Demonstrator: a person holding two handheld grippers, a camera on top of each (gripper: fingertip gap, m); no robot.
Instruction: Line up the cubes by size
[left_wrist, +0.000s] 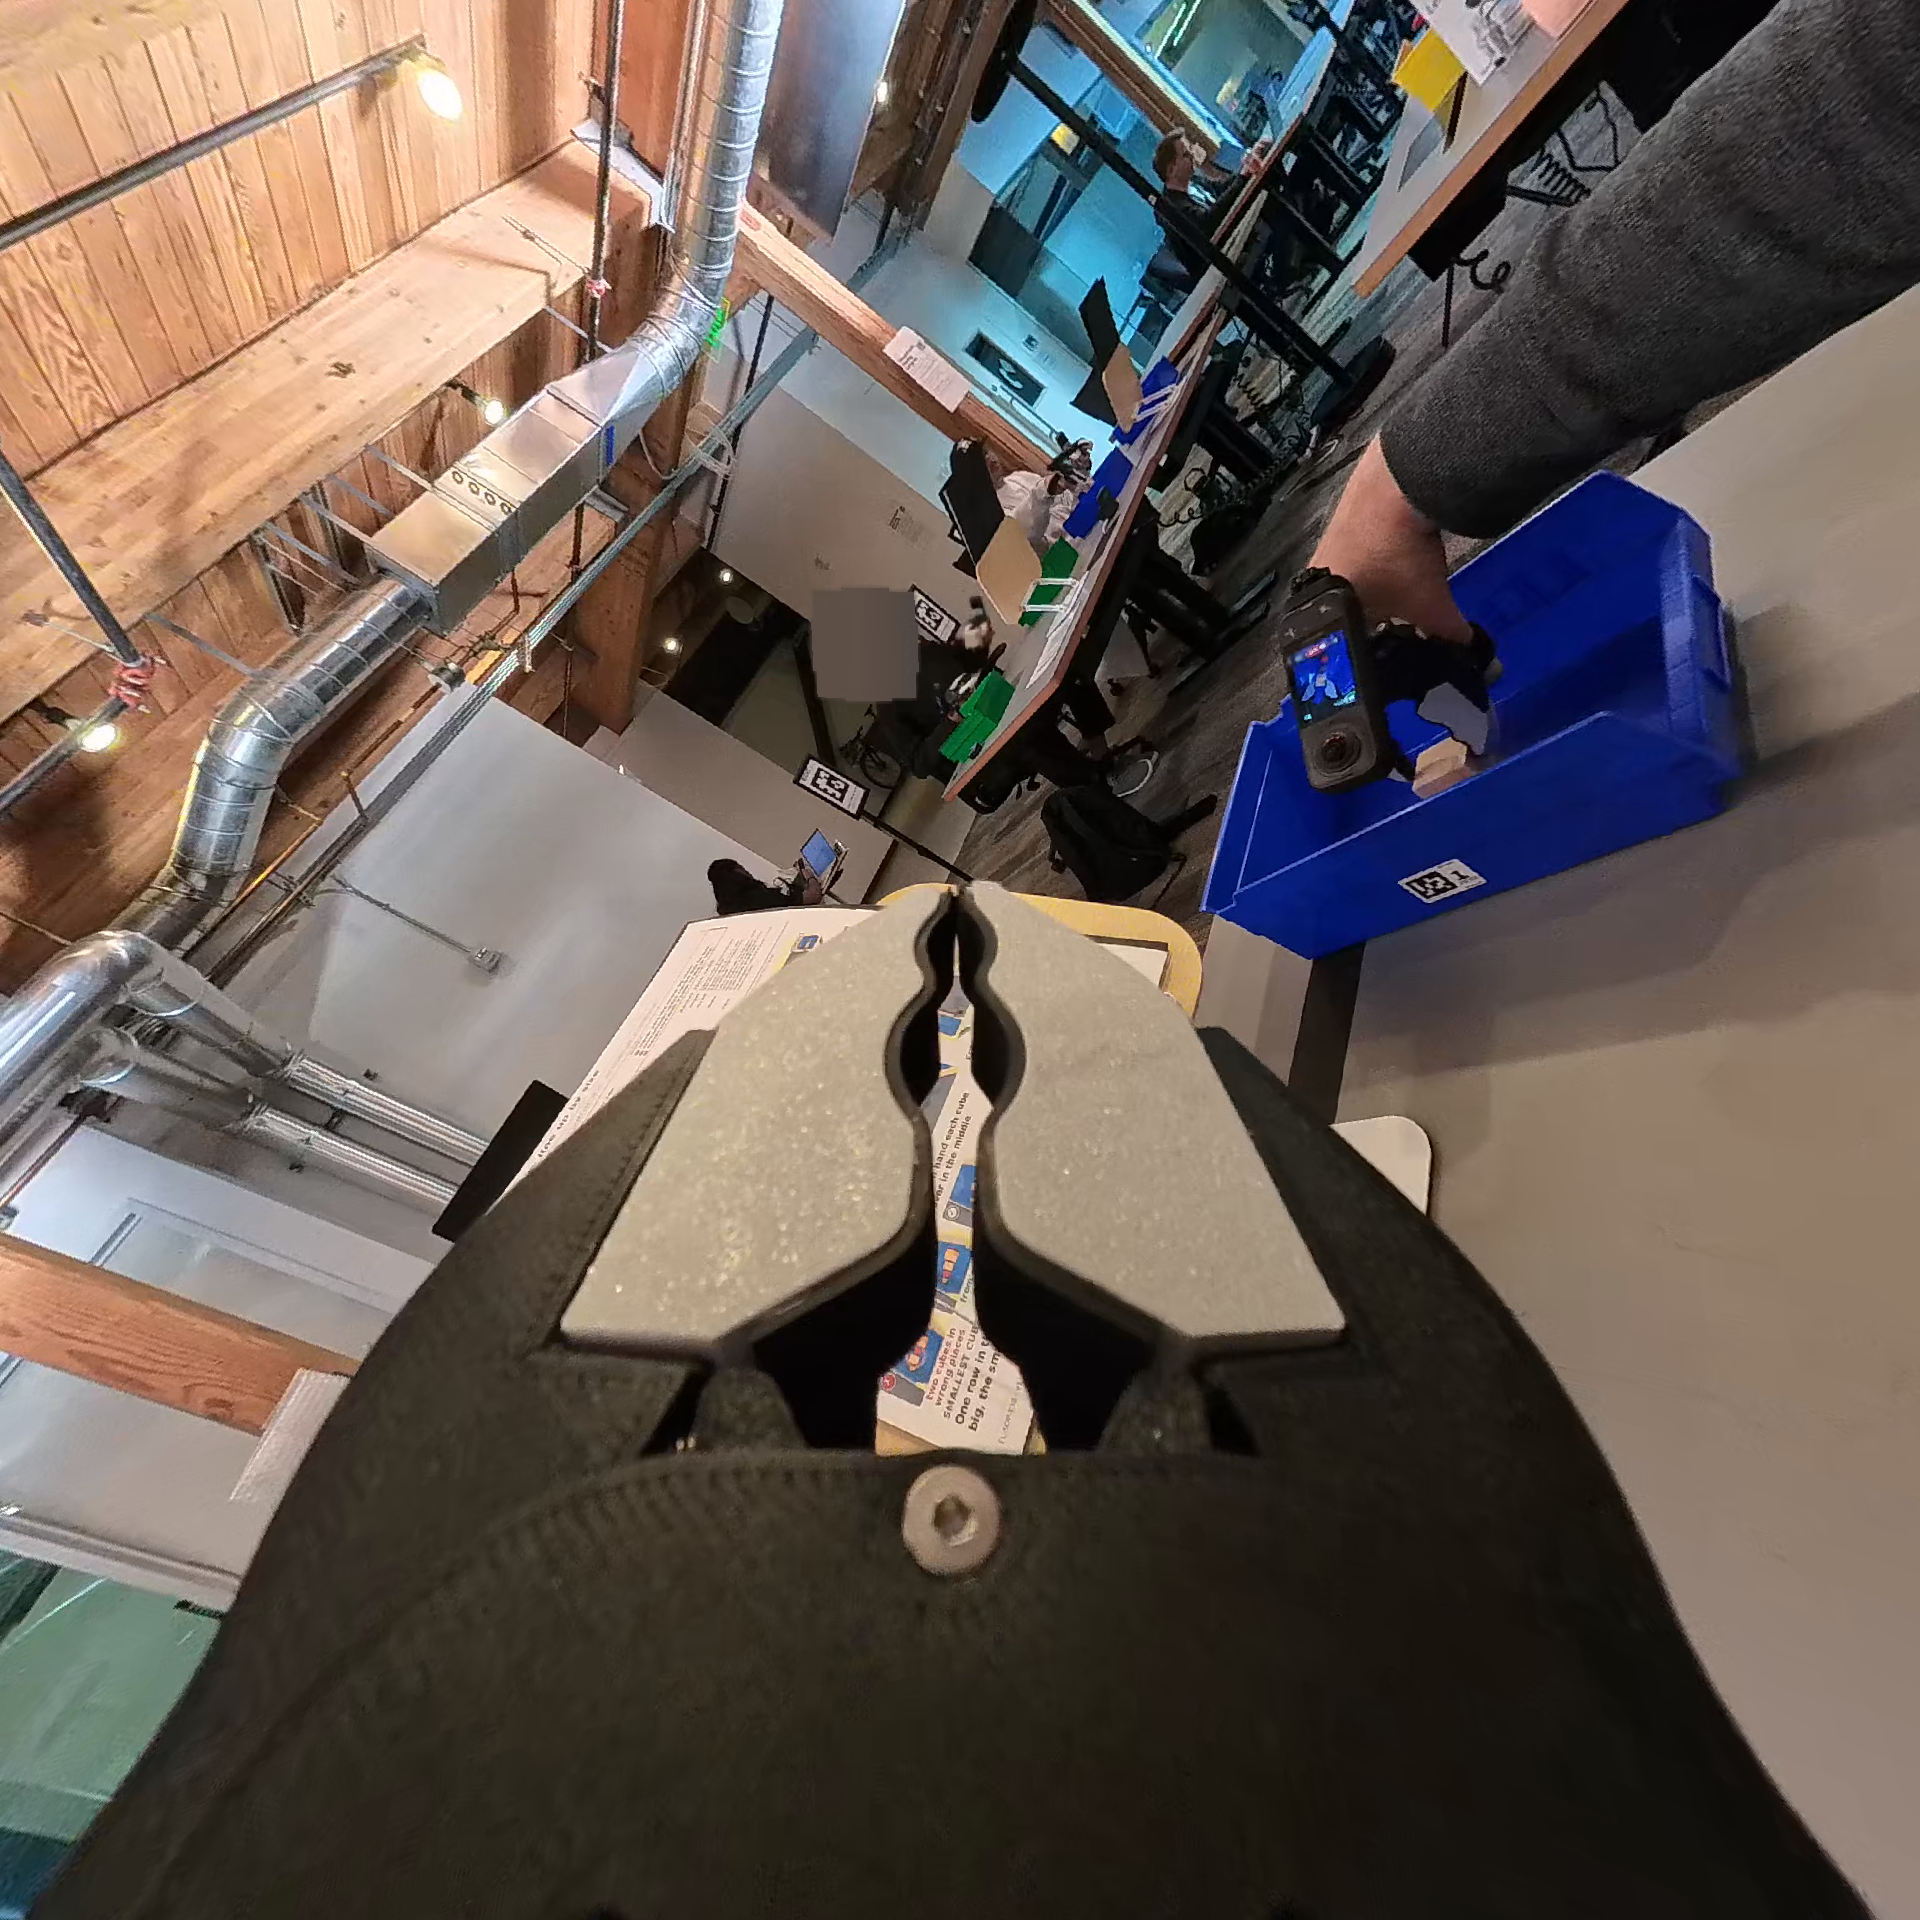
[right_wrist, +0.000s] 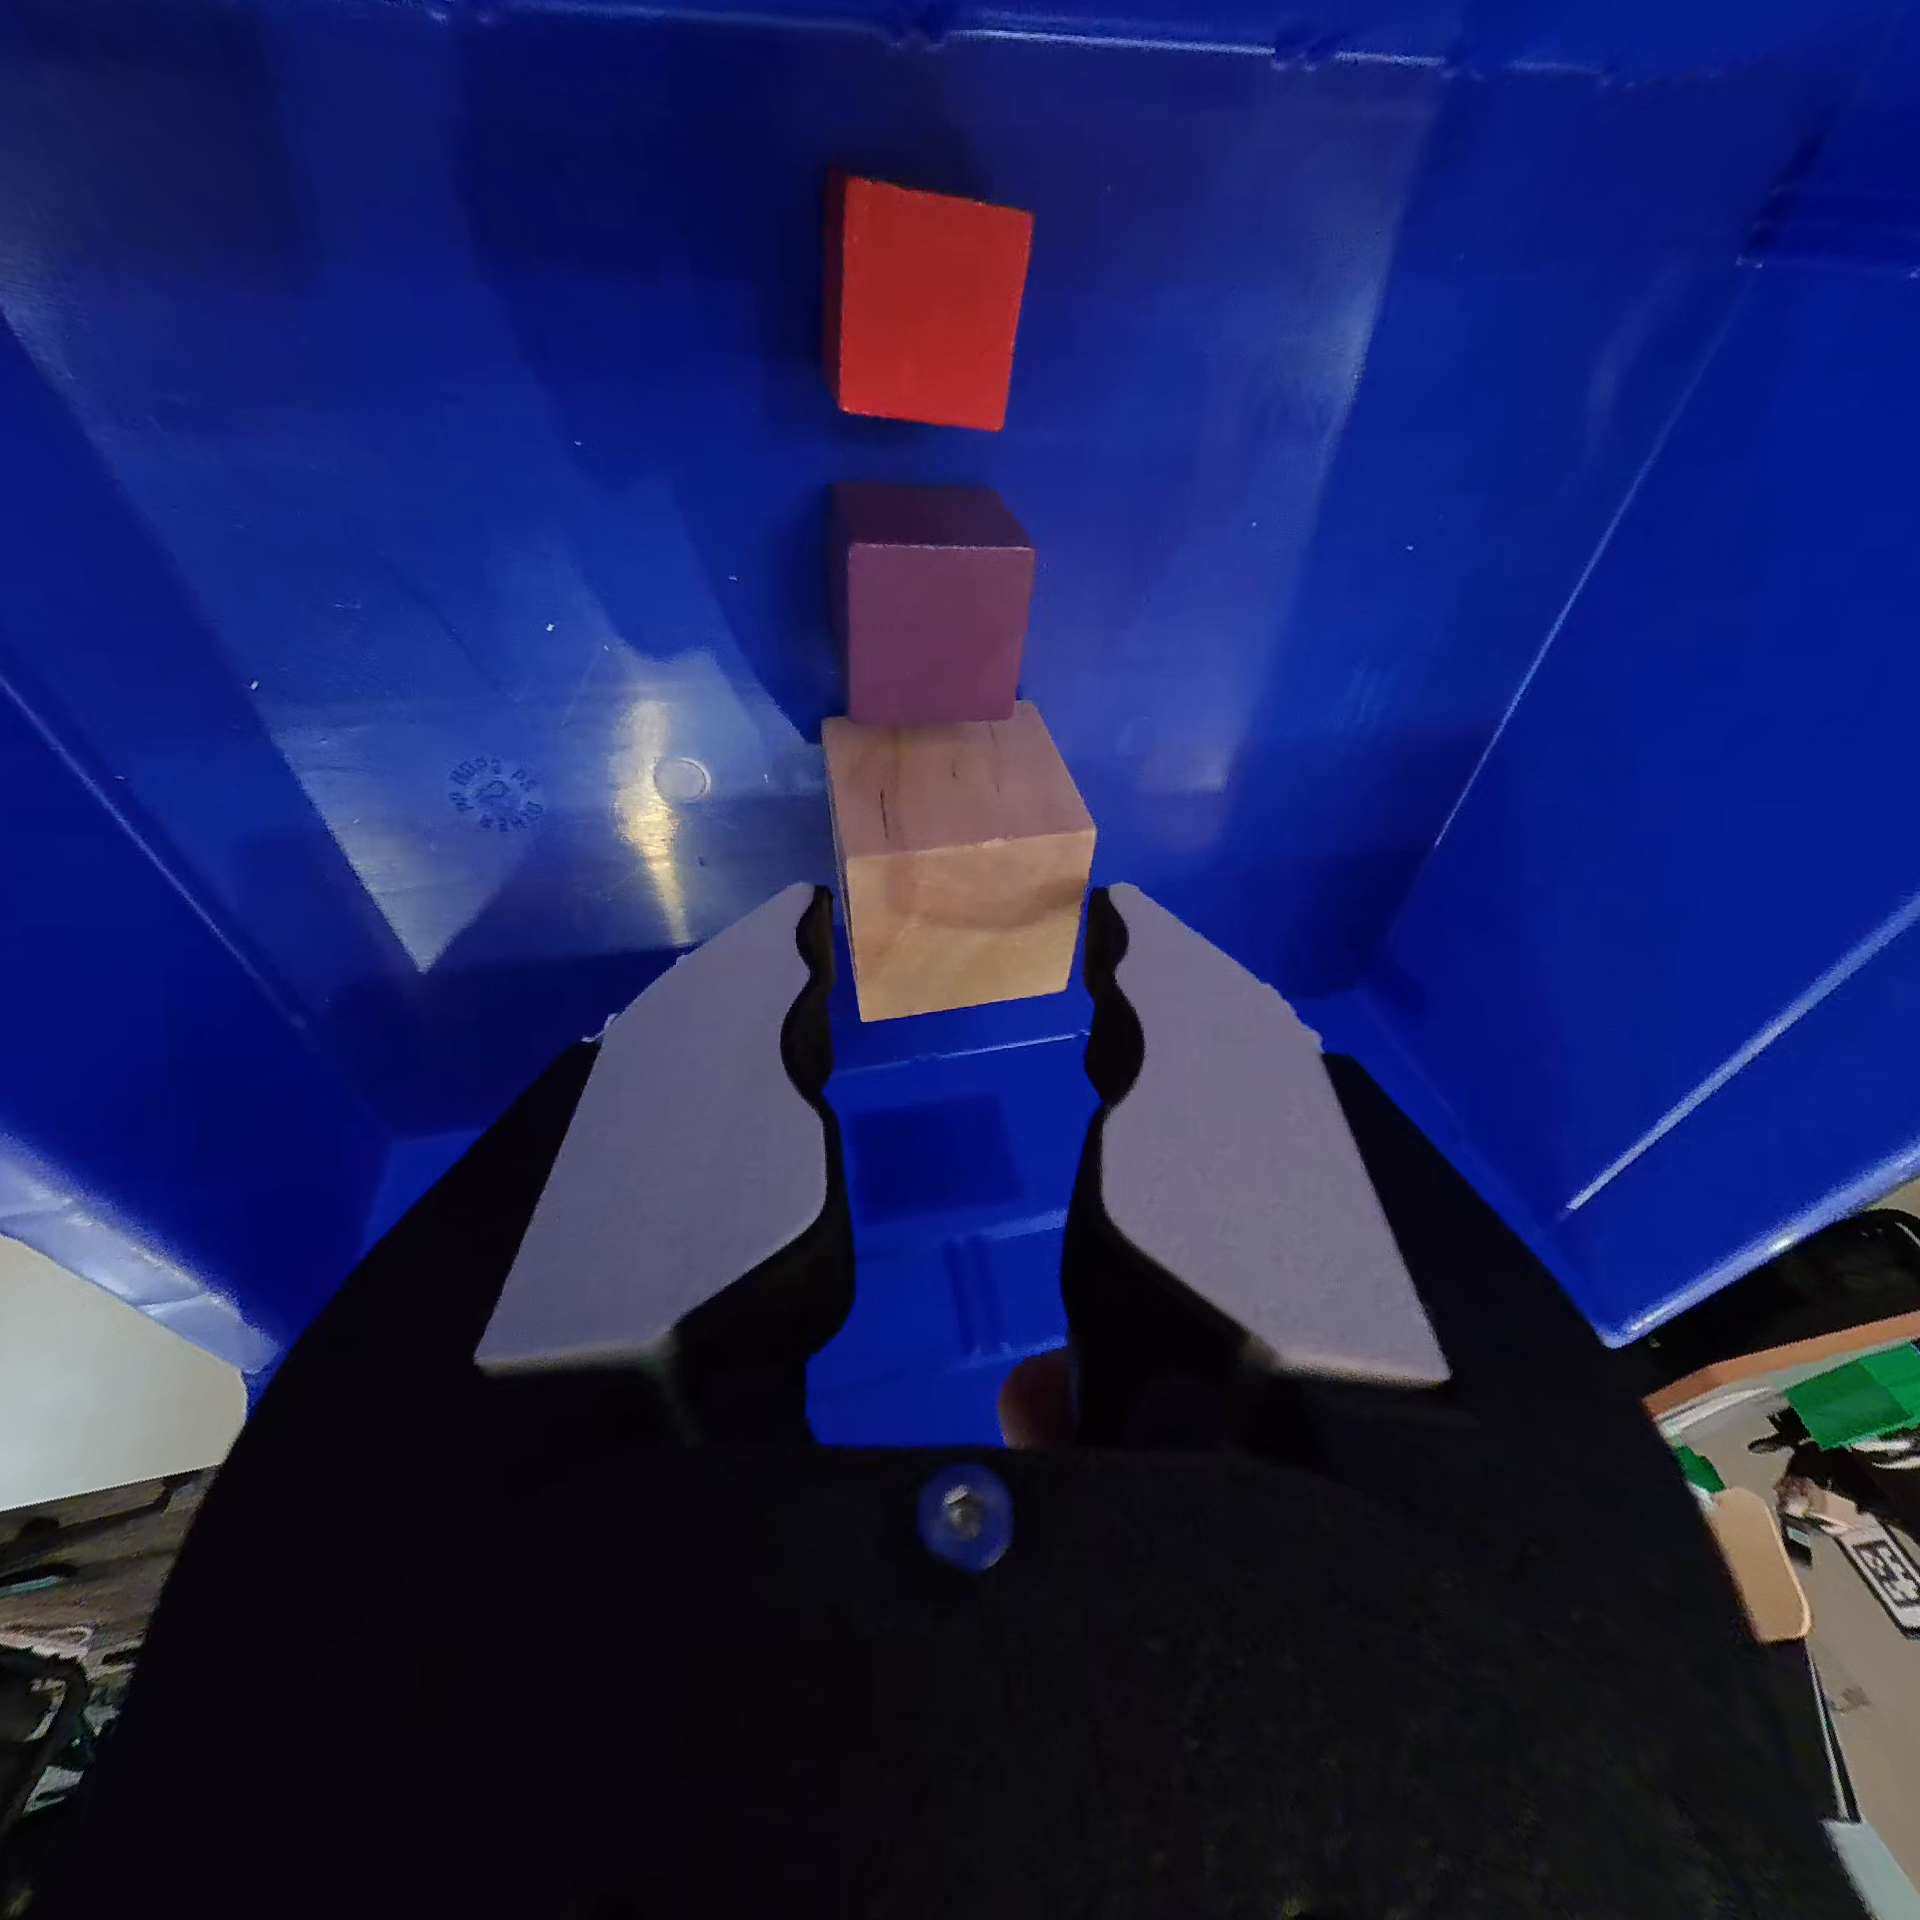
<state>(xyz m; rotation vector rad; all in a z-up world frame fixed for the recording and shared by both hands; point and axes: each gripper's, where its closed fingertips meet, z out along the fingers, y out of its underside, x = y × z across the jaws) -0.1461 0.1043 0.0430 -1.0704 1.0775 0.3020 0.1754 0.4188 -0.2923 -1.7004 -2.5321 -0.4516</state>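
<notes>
In the right wrist view three cubes stand in a row on the floor of a blue bin (right_wrist: 416, 520): a red cube (right_wrist: 925, 301) farthest away, a purple cube (right_wrist: 935, 623) in the middle, and a plain wooden cube (right_wrist: 961, 862) nearest, touching the purple one. My right gripper (right_wrist: 958, 894) is open, with its fingertips on either side of the wooden cube and a thin gap at the pads. The left wrist view shows the right gripper (left_wrist: 1455, 717) down in the bin (left_wrist: 1558, 831) over the wooden cube (left_wrist: 1449, 771). My left gripper (left_wrist: 956, 904) is shut and empty, held away from the bin.
A grey table (left_wrist: 1662, 1247) carries the bin. A printed sheet on a yellow board (left_wrist: 1174, 956) lies under my left gripper. A person's grey sleeve (left_wrist: 1662, 312) reaches to the bin. Other tables with green and blue bins stand far behind. The gap from one gripper's tips to the other's is roughly 55 cm.
</notes>
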